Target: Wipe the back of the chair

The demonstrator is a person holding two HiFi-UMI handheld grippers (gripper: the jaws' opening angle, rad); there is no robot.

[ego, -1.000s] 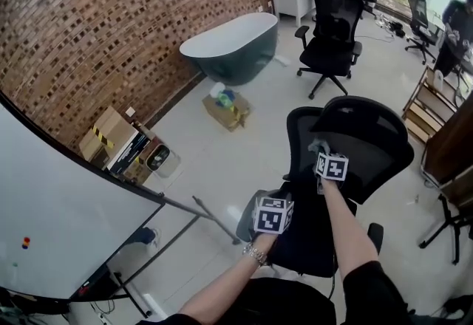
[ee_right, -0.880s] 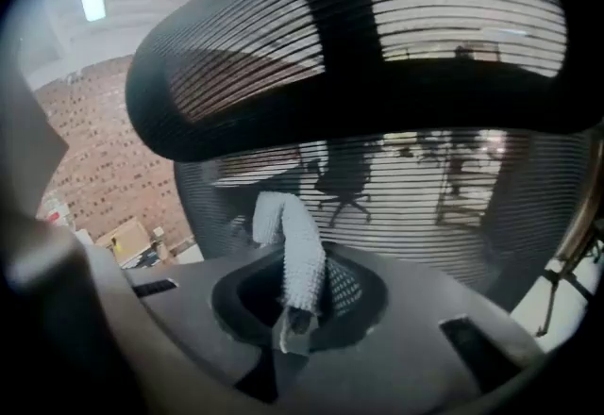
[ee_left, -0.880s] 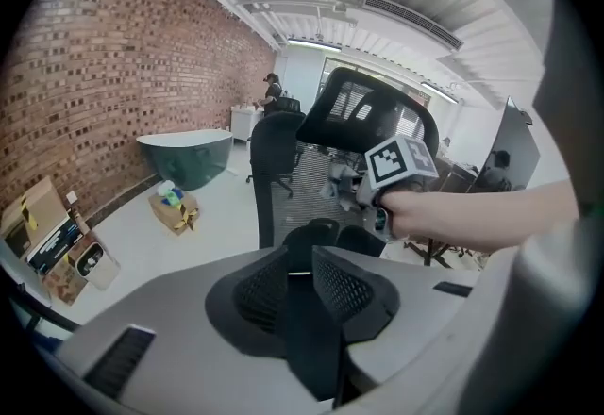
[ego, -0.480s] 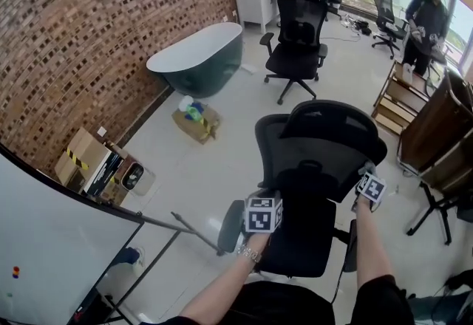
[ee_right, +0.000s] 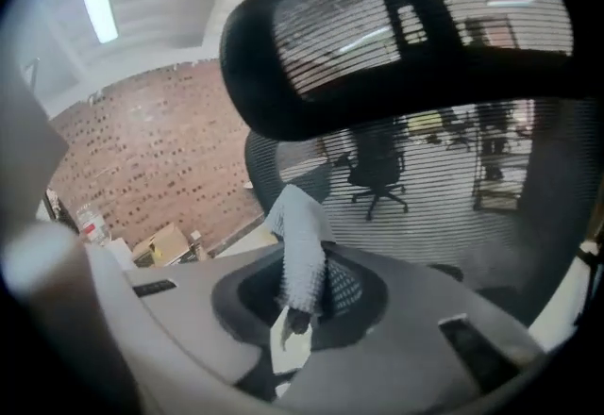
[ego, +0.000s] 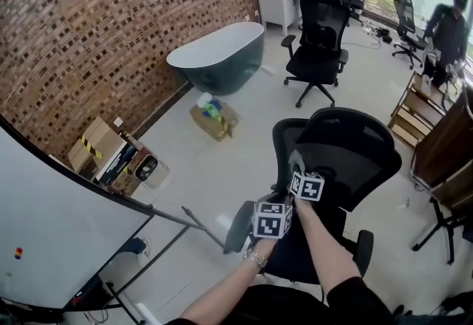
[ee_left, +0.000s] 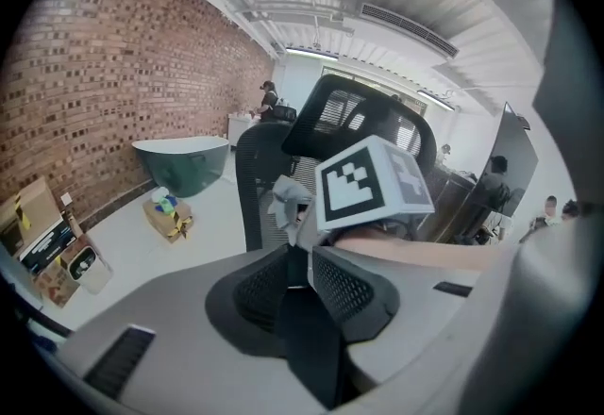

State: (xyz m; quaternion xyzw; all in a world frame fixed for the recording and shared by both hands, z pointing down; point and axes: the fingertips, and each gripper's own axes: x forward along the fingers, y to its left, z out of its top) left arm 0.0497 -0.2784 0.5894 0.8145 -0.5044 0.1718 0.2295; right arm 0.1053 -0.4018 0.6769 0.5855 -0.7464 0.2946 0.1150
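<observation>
Right tongs (ee_right: pixel 308 298) grip cloth (ee_right: pixel 300 248) at chair back (ego: pixel 356 148) edge; left tongs (ee_left: pixel 302 273) clenched, empty. Back could spin away, cos nothing holds it.

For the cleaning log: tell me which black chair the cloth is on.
The nearest chair: the right tongs hold the cloth at its back. The second chair, past the tub, and third chair, top right, stand far off.
</observation>
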